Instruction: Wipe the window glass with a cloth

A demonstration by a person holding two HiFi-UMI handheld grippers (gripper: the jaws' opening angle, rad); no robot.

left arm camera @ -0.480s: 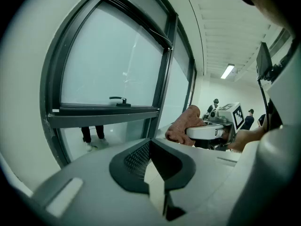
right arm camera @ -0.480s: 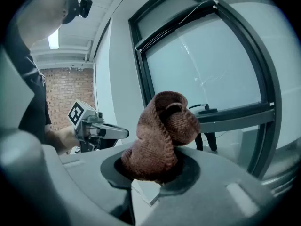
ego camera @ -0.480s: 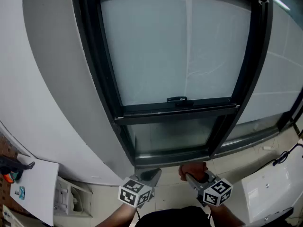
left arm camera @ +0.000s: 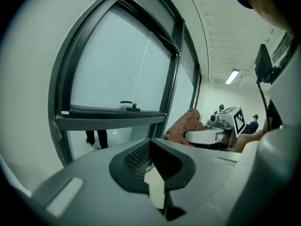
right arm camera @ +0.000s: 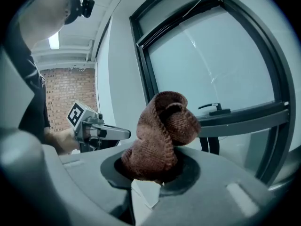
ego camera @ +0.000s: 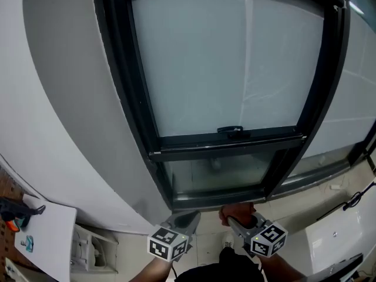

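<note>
Held low and side by side, the left claw (ego camera: 187,218) is clenched empty. Beside it, the right claw (ego camera: 234,222) grasps a bunched brown cloth (right arm camera: 162,131). Beyond both stands the window glass (ego camera: 229,63), untouched. Both claws have barely moved since earlier.

The cloth (right arm camera: 162,135) is rust-brown ribbed knit. The window frame (ego camera: 138,116) is black, and its glass (ego camera: 223,63) is pale frosted grey. The marker cubes (ego camera: 167,244) at six o'clock carry black-and-white squares. The brick wall (right arm camera: 70,91) is red.

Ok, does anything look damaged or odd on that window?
Thin pale lines branch across the upper pane, like a crack or scratches; I cannot tell which. Otherwise nothing stands out.
</note>
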